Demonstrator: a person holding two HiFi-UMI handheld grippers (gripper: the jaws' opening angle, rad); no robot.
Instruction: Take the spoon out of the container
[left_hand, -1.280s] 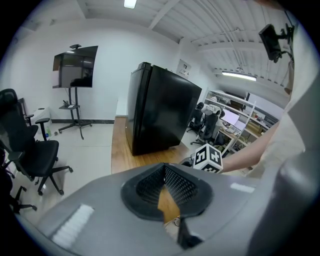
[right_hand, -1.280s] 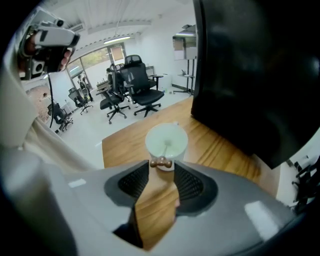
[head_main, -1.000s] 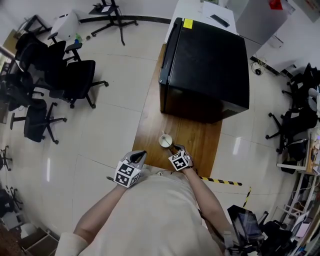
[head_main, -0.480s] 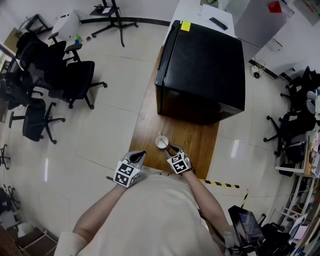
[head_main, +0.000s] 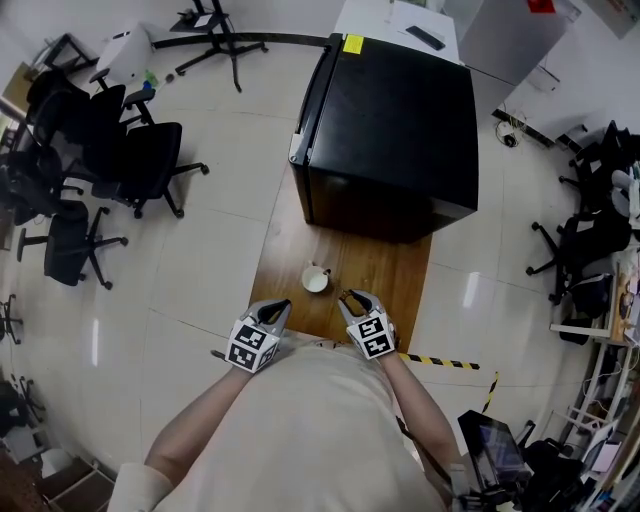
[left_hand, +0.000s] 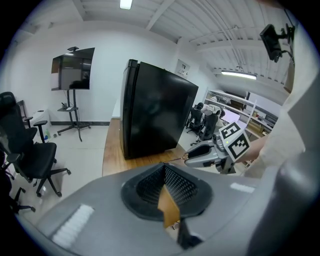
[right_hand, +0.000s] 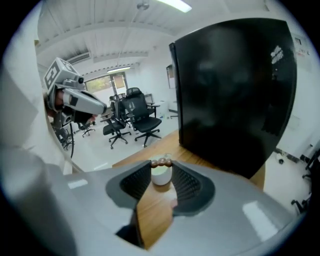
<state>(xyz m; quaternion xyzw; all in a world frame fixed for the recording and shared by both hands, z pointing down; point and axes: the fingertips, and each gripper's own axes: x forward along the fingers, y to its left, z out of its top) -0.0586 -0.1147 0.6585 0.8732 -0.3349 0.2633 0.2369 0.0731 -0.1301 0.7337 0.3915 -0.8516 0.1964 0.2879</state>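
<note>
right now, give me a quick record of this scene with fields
surface: brown wooden table
container: small white round cup, upright on the table, in front of the black box-shaped fridge
spoon: slim brown spoon, pinched at the right jaw tips, apart from the cup in the head view
right hand-held gripper: shut on the spoon, beside the cup
left hand-held gripper: jaw tips together, nothing held, off to the cup's other side
task state: spoon looks out of the cup

White container (head_main: 316, 279), brown spoon (right_hand: 161, 162), black fridge (head_main: 385, 120)
</note>
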